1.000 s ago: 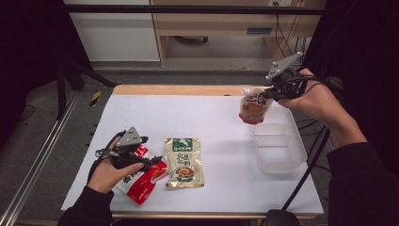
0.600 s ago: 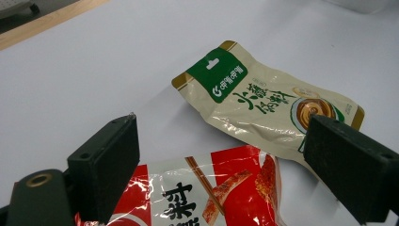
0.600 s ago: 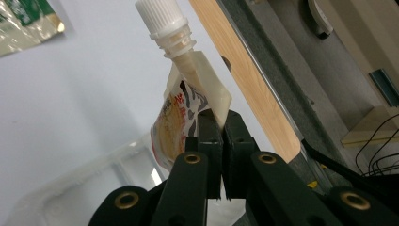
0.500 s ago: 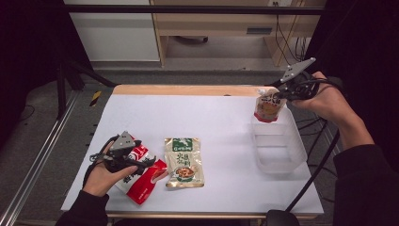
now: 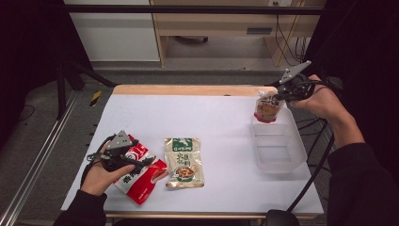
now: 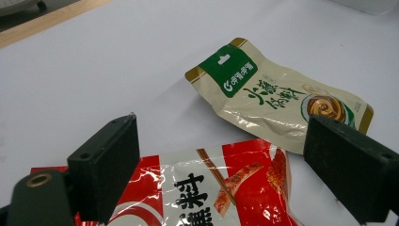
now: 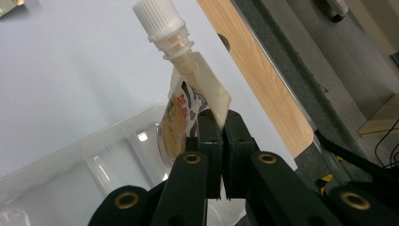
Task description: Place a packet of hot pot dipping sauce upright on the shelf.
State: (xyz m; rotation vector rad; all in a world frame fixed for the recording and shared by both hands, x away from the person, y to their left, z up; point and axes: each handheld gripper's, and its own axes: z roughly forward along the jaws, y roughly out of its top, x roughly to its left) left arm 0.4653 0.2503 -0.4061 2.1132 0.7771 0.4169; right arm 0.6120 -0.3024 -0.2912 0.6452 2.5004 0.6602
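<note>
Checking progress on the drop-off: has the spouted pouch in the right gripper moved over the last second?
Yes. The spouted pouch, clamped in the right gripper, has shifted right and down in the high view and now hangs over the far end of the clear plastic container.

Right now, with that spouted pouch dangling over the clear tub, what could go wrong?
The right gripper pinches only the thin top edge of the spouted pouch, so it might slip free. The pouch hangs above the far rim of the clear tub; released there, it may catch the rim and land on the table. The left gripper, jaws open over the red packet, sits near the green-topped packet and could nudge it.
</note>
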